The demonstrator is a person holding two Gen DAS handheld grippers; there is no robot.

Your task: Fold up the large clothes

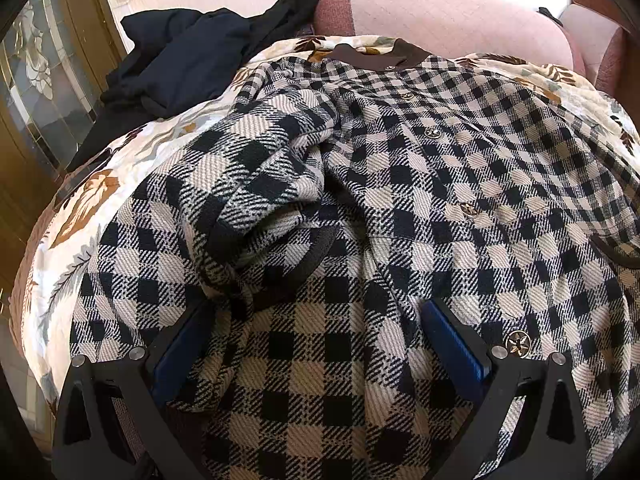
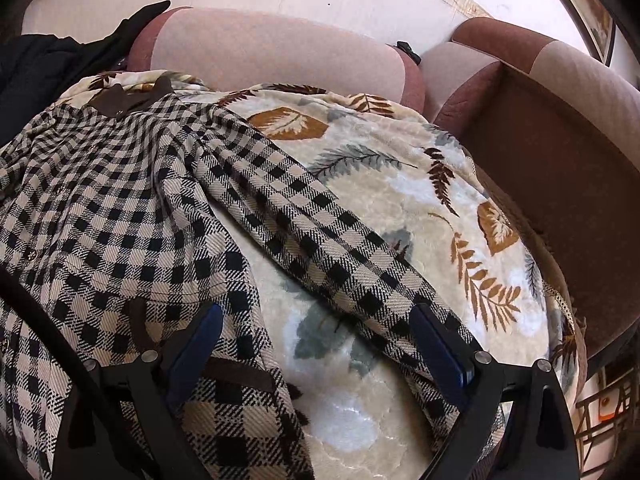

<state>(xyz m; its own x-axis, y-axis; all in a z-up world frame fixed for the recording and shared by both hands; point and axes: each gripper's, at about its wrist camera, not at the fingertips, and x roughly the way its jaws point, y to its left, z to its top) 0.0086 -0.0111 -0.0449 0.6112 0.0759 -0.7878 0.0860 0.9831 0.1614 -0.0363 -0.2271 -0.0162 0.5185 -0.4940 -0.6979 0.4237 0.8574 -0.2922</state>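
A black-and-cream checked jacket (image 1: 420, 168) with a brown collar and metal star buttons lies front up on a leaf-patterned blanket (image 1: 100, 184). Its left sleeve (image 1: 256, 168) is folded in over the body. My left gripper (image 1: 320, 320) is open, low over the jacket's lower front, holding nothing. In the right wrist view the jacket (image 2: 104, 216) fills the left side, and its other sleeve (image 2: 320, 240) stretches out diagonally across the blanket (image 2: 420, 200). My right gripper (image 2: 316, 324) is open, with one finger over the jacket's hem and the other over the sleeve's cuff end.
A dark garment (image 1: 180, 52) is piled at the back left on the sofa. Pink and brown sofa cushions (image 2: 272, 52) stand behind the blanket, with a brown armrest section (image 2: 560, 160) at the right. A wooden glass-panelled door (image 1: 44, 92) is at the far left.
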